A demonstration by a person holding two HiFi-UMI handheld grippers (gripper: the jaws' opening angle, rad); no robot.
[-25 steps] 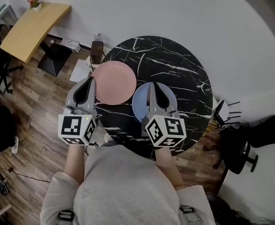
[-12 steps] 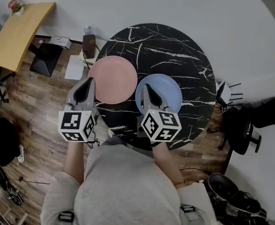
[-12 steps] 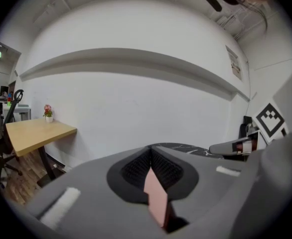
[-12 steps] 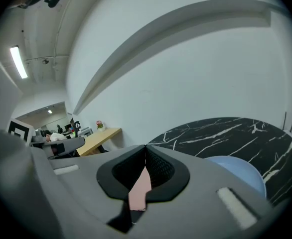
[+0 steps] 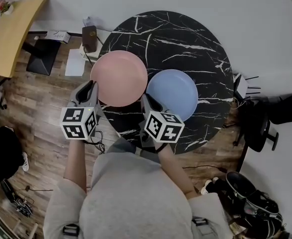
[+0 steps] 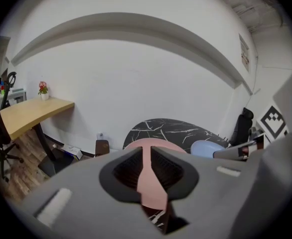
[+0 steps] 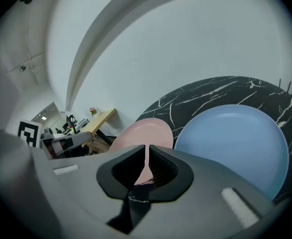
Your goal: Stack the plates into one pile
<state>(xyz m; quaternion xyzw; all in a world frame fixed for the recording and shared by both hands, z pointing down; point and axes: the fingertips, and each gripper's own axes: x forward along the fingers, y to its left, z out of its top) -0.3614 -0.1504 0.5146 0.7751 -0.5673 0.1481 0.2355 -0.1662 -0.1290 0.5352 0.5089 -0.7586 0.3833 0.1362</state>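
Nothing was stacked yet. The pink plate (image 5: 119, 77) lay flat on the round bench (image 5: 186, 39), and the blue plate (image 5: 172, 93) lay just beside it on the person's right, neither resting on the other. By my judgement the whole lift remained to do. Both plates were smooth, plain discs with shallow rims. The bench top was black, veined white like marble. The left hand-held gripper (image 5: 91, 86) hung at the pink plate's near left edge and the right hand-held gripper (image 5: 145, 97) at its near right edge, both with jaws together and empty.
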